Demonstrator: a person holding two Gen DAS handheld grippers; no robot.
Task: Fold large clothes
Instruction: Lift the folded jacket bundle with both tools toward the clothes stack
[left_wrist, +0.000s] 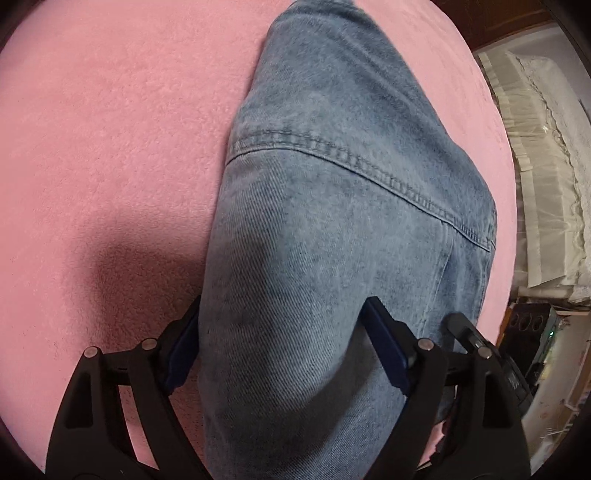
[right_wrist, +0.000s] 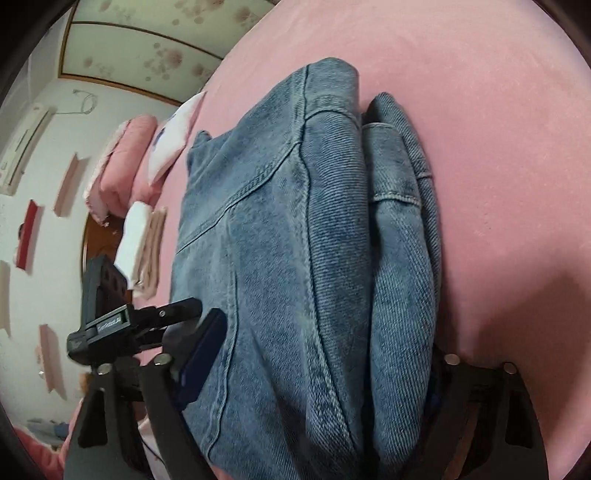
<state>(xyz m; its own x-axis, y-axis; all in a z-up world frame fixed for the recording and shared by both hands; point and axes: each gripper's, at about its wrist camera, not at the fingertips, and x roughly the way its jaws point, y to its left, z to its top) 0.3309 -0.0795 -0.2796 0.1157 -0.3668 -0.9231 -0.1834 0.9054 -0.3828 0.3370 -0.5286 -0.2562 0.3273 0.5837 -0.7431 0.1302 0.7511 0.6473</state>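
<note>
A blue denim garment (left_wrist: 332, 206) lies folded into a long bundle on the pink bedcover (left_wrist: 110, 147). My left gripper (left_wrist: 284, 343) stands over its near end, pointing steeply down. The jaws are wide: the left finger is at the cloth's left edge, and the right finger rests on top of the denim, which runs on past it. In the right wrist view the denim garment (right_wrist: 288, 221) fills the gap of my right gripper (right_wrist: 321, 354). Its left pad (right_wrist: 205, 343) is against the cloth and its right finger is hidden behind a rolled sleeve (right_wrist: 399, 229).
White lace bedding and curtain (left_wrist: 546, 166) lie past the bed's right edge. Folded pink and white linen (right_wrist: 144, 206) is stacked at the far side of the bed. The pink bedcover (right_wrist: 498, 147) spreads wide on both sides of the garment.
</note>
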